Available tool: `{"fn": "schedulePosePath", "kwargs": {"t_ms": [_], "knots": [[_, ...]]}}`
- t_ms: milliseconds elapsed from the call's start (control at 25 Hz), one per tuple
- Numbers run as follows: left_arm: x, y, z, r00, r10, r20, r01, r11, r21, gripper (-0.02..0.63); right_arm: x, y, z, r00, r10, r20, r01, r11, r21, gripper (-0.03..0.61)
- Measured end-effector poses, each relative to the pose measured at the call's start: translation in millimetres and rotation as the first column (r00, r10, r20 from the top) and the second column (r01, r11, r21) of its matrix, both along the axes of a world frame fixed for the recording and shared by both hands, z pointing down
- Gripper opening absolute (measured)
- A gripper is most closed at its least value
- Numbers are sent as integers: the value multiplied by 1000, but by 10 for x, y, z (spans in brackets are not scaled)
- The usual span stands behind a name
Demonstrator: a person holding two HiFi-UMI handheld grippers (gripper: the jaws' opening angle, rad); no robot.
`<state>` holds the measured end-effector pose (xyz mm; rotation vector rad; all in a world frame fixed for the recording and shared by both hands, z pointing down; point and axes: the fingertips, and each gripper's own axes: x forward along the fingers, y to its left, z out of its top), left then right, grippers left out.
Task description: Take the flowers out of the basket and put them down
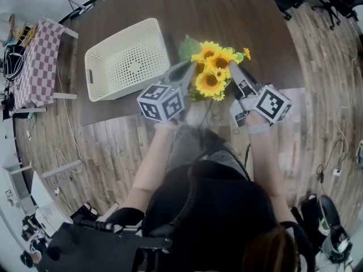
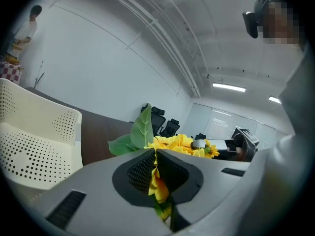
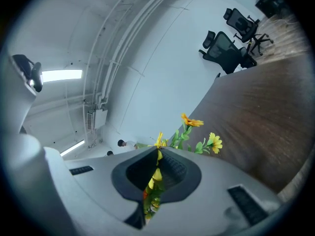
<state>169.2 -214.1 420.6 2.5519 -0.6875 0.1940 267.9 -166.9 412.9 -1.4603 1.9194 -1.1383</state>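
Both claws are clamped almost fully closed on the flowers [image 1: 212, 67], the left gripper [image 1: 190, 68] on one side and the right gripper [image 1: 233, 68] on the other. Petals and leaves are squeezed between the pads. The bunch is outside the white basket [image 1: 127, 58], just right of it, over the dark table [image 1: 227, 10].

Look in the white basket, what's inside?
Nothing shows inside the basket, only its dotted floor. The flowers are outside, held by the left gripper and right gripper. Its near wall covers a strip.
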Motion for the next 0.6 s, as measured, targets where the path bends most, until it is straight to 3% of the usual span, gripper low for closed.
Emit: {"fn": "schedulePosePath", "kwargs": {"t_ms": [600], "knots": [[19,-31,292,999,35,42,-33,998,-55,9,11,2,308,999,30,20,-29,997,-76,2]]}}
